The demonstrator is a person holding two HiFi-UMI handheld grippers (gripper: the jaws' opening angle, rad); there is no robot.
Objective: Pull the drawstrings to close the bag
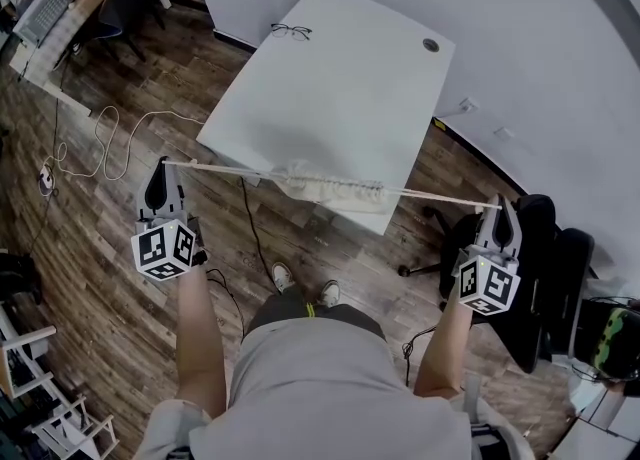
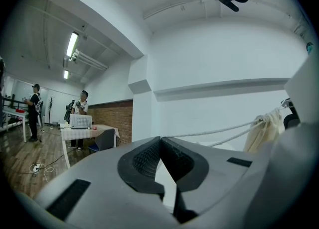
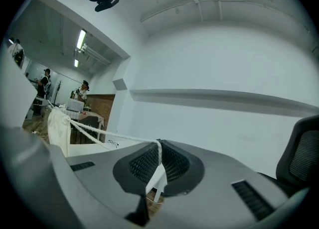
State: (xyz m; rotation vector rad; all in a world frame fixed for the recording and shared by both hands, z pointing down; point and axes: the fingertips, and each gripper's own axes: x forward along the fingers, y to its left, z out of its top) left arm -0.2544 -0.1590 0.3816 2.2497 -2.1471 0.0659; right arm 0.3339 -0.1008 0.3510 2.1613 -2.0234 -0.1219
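Right, the bag (image 1: 325,186) is cream cloth, its mouth bunched into tight puckers, sitting over the near edge of the smooth white table (image 1: 340,78) with rounded corners. Twisted white rope runs dead straight out of it both ways. The left gripper (image 1: 163,165), grey plastic with black cross-hatched pads (image 2: 144,159), has its jaws closed tip to tip on the left drawstring (image 1: 220,169). The right gripper (image 1: 500,206) is the same. In the right gripper view, its ribbed pads (image 3: 144,166) are pressed together with the right drawstring (image 3: 112,136) dropping between them. Both ropes are taut, and the cloth hangs limp below the gathered neck.
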